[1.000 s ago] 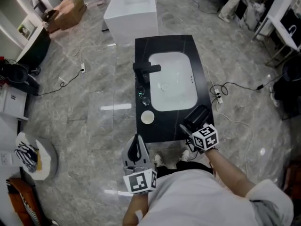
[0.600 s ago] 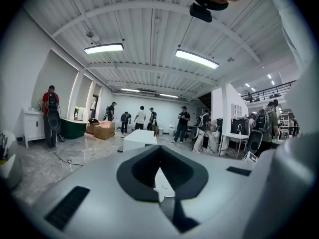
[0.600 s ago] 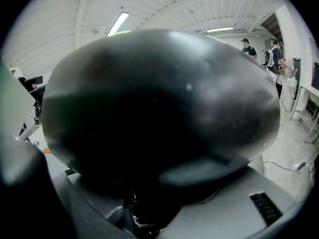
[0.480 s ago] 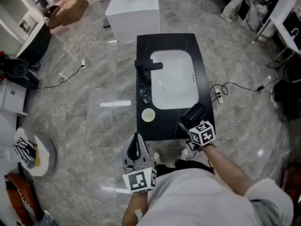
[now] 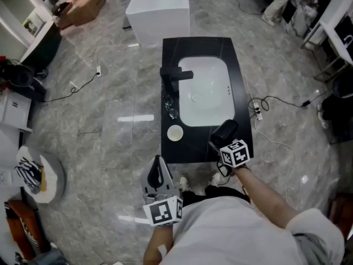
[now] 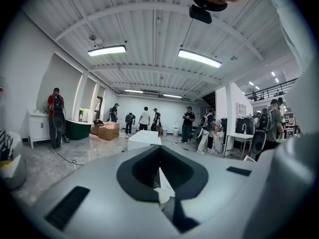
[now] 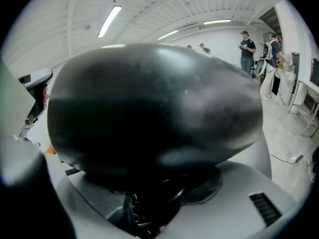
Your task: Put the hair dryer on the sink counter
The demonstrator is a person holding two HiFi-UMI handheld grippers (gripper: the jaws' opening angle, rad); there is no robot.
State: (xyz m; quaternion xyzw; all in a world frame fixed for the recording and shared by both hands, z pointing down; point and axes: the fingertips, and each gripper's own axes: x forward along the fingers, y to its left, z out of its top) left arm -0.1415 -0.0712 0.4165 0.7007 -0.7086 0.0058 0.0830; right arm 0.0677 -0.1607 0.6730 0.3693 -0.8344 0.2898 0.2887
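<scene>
Head view alone shows counter (image 5: 190, 145) beneath hair dryer (image 5: 226, 130).

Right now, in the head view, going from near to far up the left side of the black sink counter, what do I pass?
Small white round container → clear glass object → black faucet → beyond the far edge, white rectangular tub.

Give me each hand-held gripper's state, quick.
Left hand-held gripper: closed, holding nothing.
Right hand-held gripper: closed on the black hair dryer, at the sink counter's near right corner.
</scene>
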